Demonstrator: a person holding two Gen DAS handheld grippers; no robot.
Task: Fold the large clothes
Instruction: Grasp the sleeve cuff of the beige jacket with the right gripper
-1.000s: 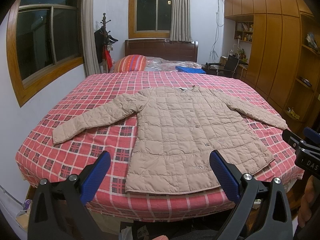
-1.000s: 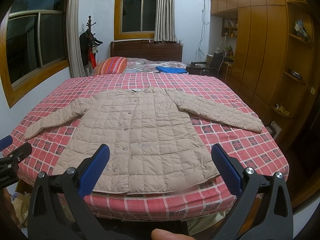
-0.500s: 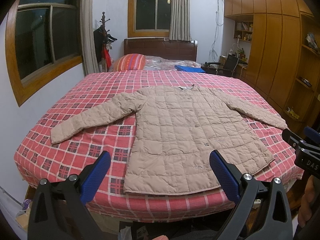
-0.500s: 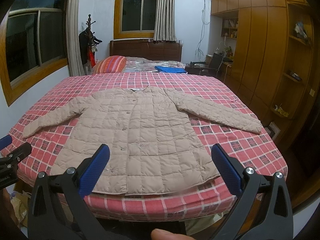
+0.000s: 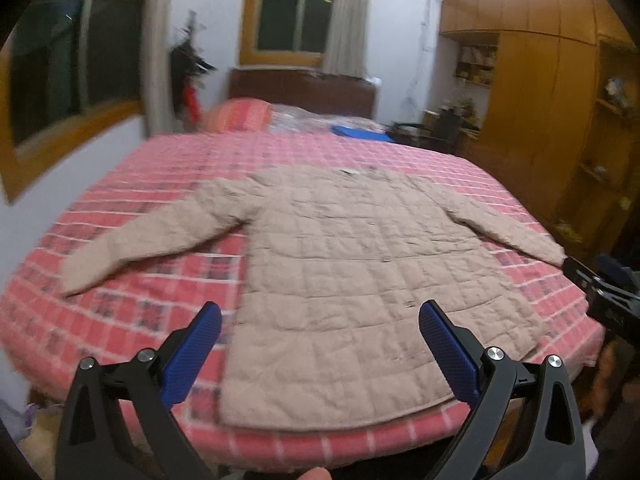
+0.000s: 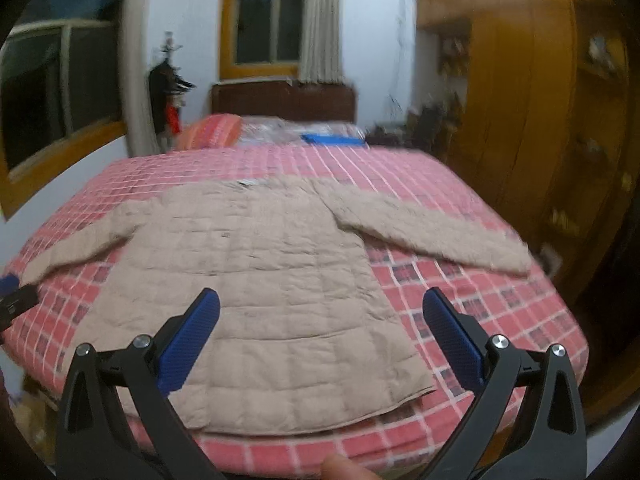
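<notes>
Above the bed [image 5: 132,320], each claw (left [image 5: 320,322], right [image 6: 322,312]) gapes wide over the jacket [image 5: 340,272].

One jacket [image 5: 348,264] with two sleeves lies on one bed [image 5: 132,320]. One striped pillow [image 5: 240,116] and one blue bundle [image 5: 360,133] sit at its head. Two windows show. Two tongs: left [image 5: 320,320], right [image 6: 321,308].
</notes>
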